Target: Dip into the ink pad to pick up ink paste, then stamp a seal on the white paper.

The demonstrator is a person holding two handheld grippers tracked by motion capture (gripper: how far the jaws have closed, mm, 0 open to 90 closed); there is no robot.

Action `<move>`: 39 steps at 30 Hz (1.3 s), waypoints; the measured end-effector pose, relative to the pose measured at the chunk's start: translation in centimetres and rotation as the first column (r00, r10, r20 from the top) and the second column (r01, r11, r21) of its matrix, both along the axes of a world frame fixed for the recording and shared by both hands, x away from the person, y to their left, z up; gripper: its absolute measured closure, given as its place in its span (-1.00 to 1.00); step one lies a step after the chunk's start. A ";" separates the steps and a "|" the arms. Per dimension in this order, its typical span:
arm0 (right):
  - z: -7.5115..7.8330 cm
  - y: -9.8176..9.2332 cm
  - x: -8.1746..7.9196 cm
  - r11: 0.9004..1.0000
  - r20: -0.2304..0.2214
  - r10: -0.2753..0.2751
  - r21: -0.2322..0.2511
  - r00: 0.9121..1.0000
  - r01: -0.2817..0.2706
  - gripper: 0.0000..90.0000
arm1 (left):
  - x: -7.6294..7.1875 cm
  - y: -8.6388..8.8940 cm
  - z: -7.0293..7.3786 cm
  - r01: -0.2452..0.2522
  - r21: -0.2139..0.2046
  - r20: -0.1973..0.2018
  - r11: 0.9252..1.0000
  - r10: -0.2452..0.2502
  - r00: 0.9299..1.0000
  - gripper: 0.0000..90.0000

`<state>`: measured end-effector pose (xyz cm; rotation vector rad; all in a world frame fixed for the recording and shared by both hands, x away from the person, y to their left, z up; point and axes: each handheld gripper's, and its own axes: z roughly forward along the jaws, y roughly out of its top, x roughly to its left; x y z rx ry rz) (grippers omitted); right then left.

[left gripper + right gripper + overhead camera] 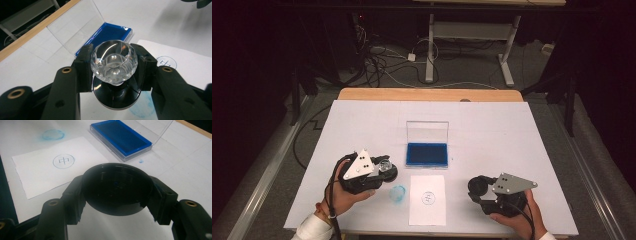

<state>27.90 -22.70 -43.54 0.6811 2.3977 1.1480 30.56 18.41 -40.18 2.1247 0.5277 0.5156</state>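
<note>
Dark floor and loose cables lie beyond our white table (pixel 512 130), which carries everything we work with. Ahead of both sets of fingers sits the open blue ink pad (pixel 427 154), its clear lid (pixel 427 132) standing up behind it. Between our two hands lies the paper sheet (pixel 427 199), already bearing a round blue stamp mark (pixel 427 198), and a blue ink smudge (pixel 397 194) stains the table just right of our left fingers. Our left gripper (pixel 113 65) is clamped on the stamp's faceted crystal knob (pixel 114 61), the black stamp base (pixel 115 96) hanging below the pads. Our right gripper (pixel 117 192) is closed around a black round cap (pixel 117 188). We judge the risk to be the wet face: lowering the stamp onto bare table would smear more ink, and the slick knob could twist between the pads.
</note>
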 end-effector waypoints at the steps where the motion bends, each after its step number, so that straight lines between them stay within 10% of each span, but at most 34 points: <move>1: 0.0 0.1 0.0 1.000 -0.001 0.002 -0.003 1.000 -0.002 -0.14 | 0.0 0.0 0.0 0.000 0.000 -0.003 1.000 0.000 1.000 0.21; 39: 0.6 1.7 0.4 0.999 0.023 0.041 -0.005 0.999 -0.041 -0.14 | 0.0 -3.4 -1.7 0.086 0.079 -0.050 0.993 -0.082 0.995 0.21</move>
